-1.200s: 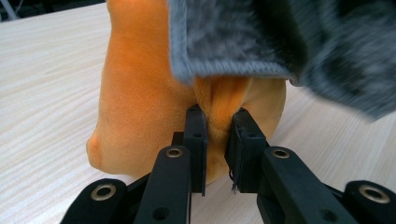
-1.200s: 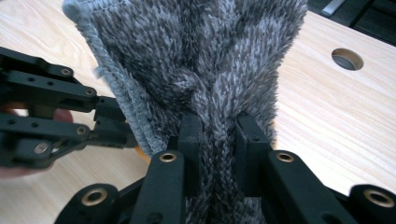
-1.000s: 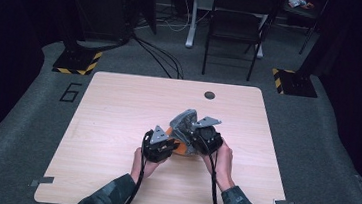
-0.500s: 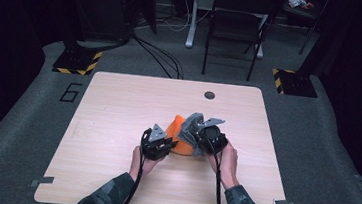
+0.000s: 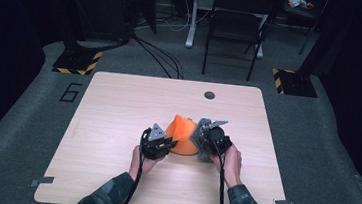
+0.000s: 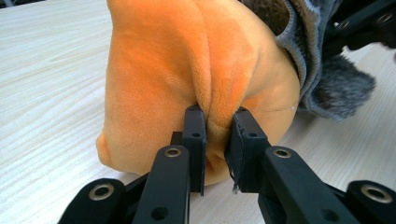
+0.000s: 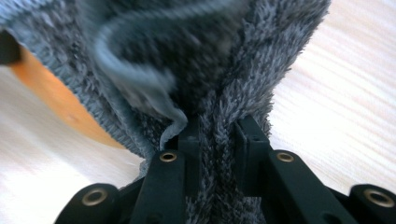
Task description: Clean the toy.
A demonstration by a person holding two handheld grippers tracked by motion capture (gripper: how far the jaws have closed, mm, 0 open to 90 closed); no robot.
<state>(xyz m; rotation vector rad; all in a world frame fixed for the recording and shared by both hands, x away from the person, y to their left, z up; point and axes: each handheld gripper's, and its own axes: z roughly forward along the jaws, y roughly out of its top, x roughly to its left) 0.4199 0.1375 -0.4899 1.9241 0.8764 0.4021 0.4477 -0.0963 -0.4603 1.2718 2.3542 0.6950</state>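
Two grips share one bundle, and the gap between them is what your next move turns on. Your left gripper (image 6: 217, 135) has its jaws nearly shut, pinching a raised fold of the orange plush toy (image 6: 187, 70), which sits directly ahead of its tips on the wooden table (image 5: 118, 106). Your right gripper (image 7: 217, 140) is clamped just as tight on a pleat of the grey fleece cover (image 7: 243, 56), which bunches ahead of its jaws and wraps the plush on its far side. From above, the plush lies between the two tools, touching both, its long axis running roughly from one gripper to the other. Judging from this, drawing the right hand away should peel the fleece off.
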